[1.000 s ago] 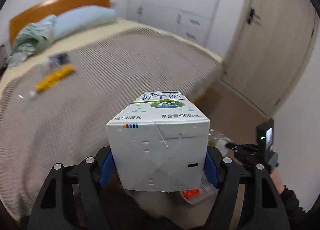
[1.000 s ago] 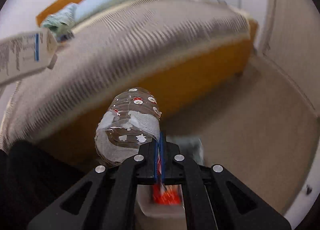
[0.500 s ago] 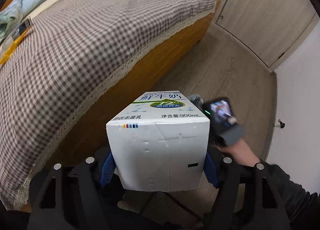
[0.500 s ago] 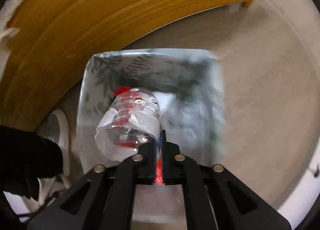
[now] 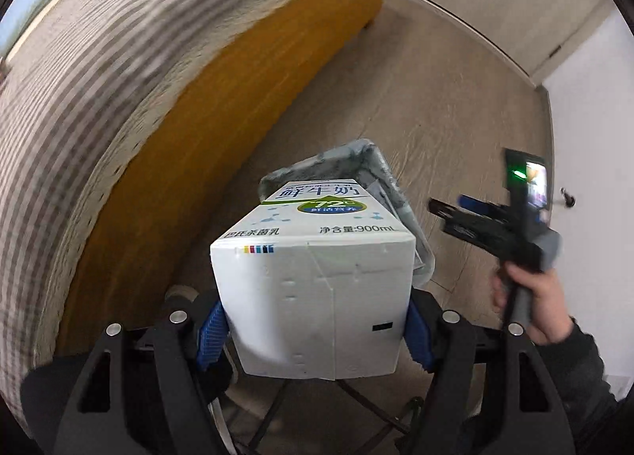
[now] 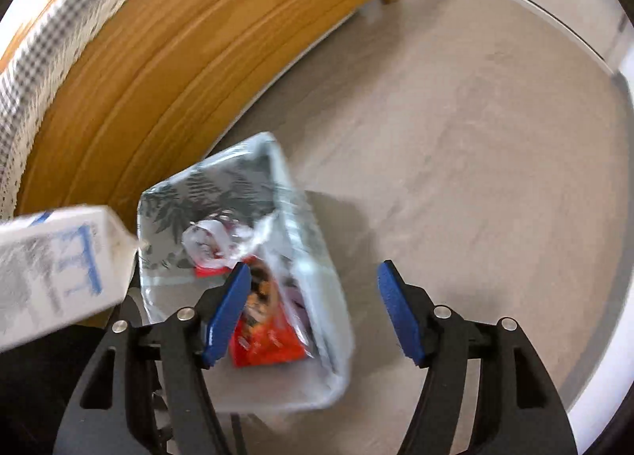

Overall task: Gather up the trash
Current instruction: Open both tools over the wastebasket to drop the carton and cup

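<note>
While clenched on white 900 mL milk carton (image 5: 313, 292), left gripper (image 5: 313, 336) poised above leaf-patterned plastic-lined trash bin (image 6: 317, 257); right gripper (image 6: 313, 312) released, empty; next: lower carton over bin, release.

The wood floor (image 6: 455, 138) carries a trash bin (image 6: 313, 257) beside the bed (image 6: 178, 59).

The floor (image 6: 475, 138) to the right of the bin (image 6: 317, 280) was bare and wide, with lots of room to move. The tall wooden bed side (image 6: 166, 71) stood close on the bin's left, so that side was tight. The bin's top was open, but a clear bottle (image 6: 214, 241) and a red wrapper (image 6: 265, 332) already lay inside. The milk carton (image 5: 317, 276) hung just over the bin's left edge and blocked that way in. The right gripper (image 6: 313, 312), fingers spread wide, was over the bin's right rim.
</note>
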Motion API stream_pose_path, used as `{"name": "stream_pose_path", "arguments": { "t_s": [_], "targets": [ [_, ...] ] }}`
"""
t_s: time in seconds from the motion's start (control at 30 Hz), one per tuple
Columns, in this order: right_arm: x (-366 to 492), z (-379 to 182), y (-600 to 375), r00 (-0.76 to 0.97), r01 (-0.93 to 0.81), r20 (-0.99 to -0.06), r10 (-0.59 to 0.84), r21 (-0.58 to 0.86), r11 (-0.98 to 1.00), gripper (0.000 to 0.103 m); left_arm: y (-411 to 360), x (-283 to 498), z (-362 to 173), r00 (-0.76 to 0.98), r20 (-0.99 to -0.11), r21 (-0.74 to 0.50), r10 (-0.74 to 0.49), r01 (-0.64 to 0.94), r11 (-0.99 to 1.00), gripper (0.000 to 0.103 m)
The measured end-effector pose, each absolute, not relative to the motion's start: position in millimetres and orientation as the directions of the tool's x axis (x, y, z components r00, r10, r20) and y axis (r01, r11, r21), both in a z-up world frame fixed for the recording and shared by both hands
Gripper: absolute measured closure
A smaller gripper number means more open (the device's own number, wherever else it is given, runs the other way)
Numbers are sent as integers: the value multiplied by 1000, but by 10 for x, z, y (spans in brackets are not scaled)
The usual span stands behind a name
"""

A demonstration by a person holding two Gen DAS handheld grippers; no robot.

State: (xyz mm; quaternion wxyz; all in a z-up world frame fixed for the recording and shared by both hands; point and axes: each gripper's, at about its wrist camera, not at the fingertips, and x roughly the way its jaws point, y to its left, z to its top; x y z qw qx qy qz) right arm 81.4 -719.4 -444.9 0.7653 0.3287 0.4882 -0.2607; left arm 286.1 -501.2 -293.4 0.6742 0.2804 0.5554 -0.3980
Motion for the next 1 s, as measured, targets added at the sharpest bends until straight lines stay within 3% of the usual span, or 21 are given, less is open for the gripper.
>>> {"name": "stream_pose_path", "arguments": {
  "t_s": [0.23,0.5,0.6,0.67,0.73,1.0],
  "targets": [
    [400,-4506,-7233,406,763,-911,-76,292,577,39,-5755,2488,-3524,222,-968,180,-116,939,293,33],
    [187,-4684,-7362,387,796,-920,-64,298,527,39,-6167,1780,-4336,294,-948,306,-118,946,-103,30],
    [80,-4673,-7408,381,807,-922,-74,292,514,39,-6212,1632,-4624,193,-979,201,-65,966,-165,23],
    [-11,-4619,-7449,378,812,-921,-92,282,510,39,-6260,1635,-4604,0,-999,3,-32,996,-85,19],
    [-83,-4593,-7491,376,820,-921,-107,277,500,39,-6280,1740,-4421,-139,-986,-139,-91,990,-1,9],
    [-57,-4418,-7493,394,808,-910,-128,276,521,39,-6116,2511,-3626,-85,-953,-149,-291,968,202,7]
  ]
}}
